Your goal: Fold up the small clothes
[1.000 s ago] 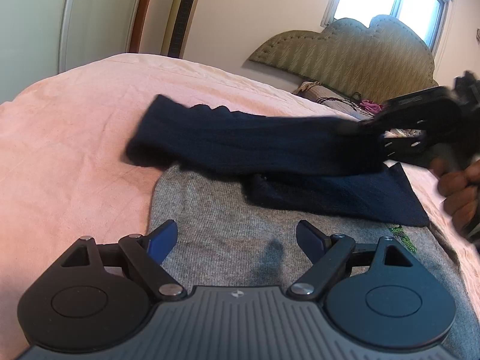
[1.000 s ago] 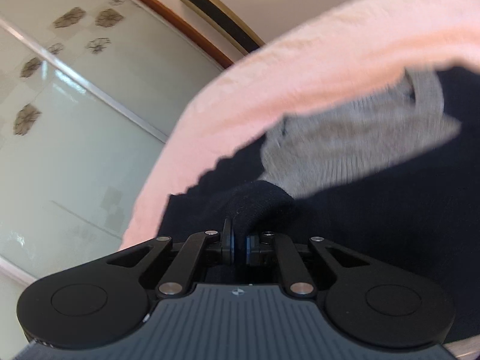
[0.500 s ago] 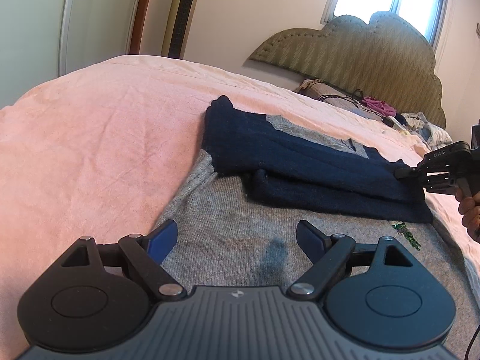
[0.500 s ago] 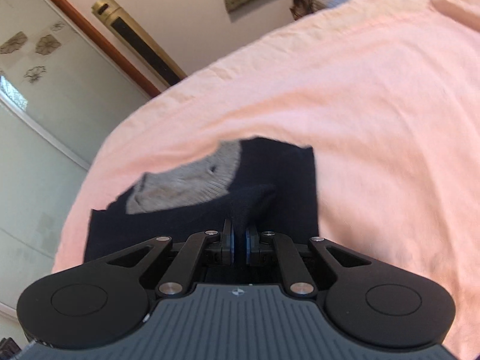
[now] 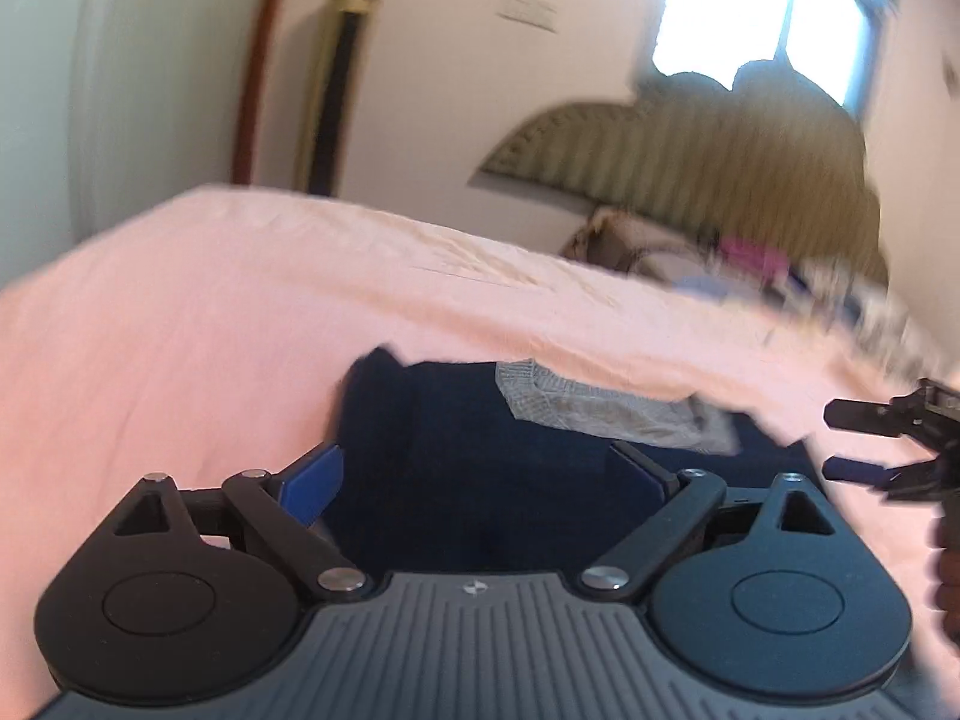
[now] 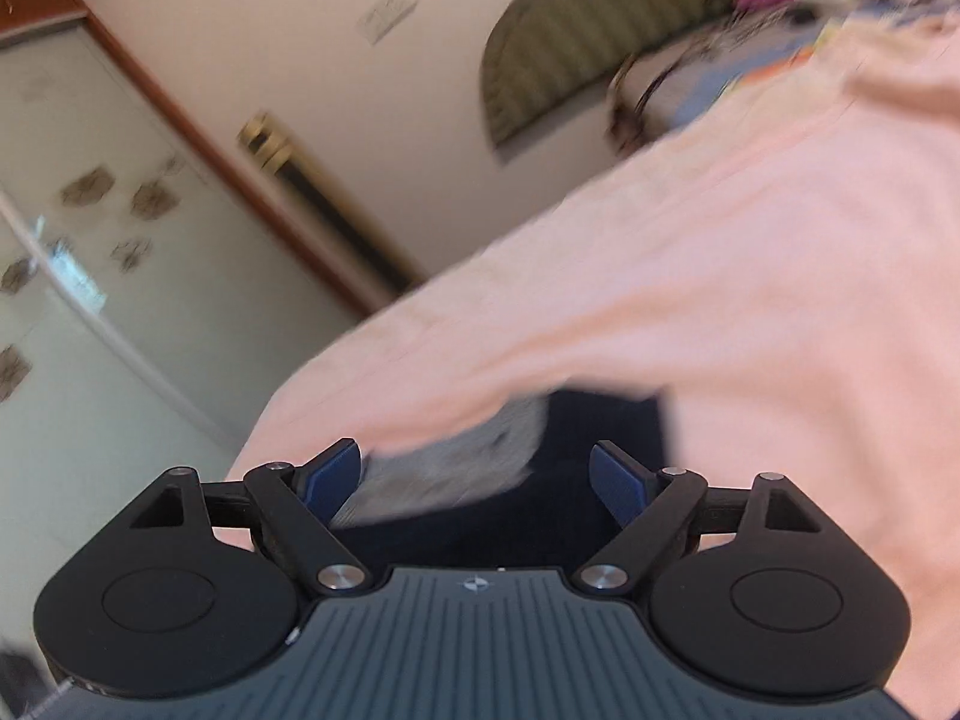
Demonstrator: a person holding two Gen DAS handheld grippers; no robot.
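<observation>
A navy and grey knit sweater point(image 5: 444, 438) lies folded on the pink bed sheet point(image 5: 180, 360); a grey panel point(image 5: 600, 414) shows at its far edge. My left gripper point(image 5: 480, 474) hovers just above the navy part, its jaws opening wide and gripping nothing. The blurred right wrist view shows my right gripper point(image 6: 474, 480) with its jaws opening. The sweater point(image 6: 600, 438) lies below and beyond the pads, which do not press on it. From the left wrist camera the right gripper point(image 5: 831, 443) sits at the sweater's right end, fingers apart.
A padded headboard point(image 5: 690, 168) and a heap of mixed clothes point(image 5: 750, 264) sit at the bed's far end. A sliding wardrobe door point(image 6: 90, 300) and a tall tower unit point(image 5: 342, 72) stand to the left. A person's hand point(image 5: 948, 570) holds the right gripper.
The right gripper carried the navy sleeve across the sweater, then let it go and opened. The left gripper moved forward over the sweater's navy part and opened slightly wider.
</observation>
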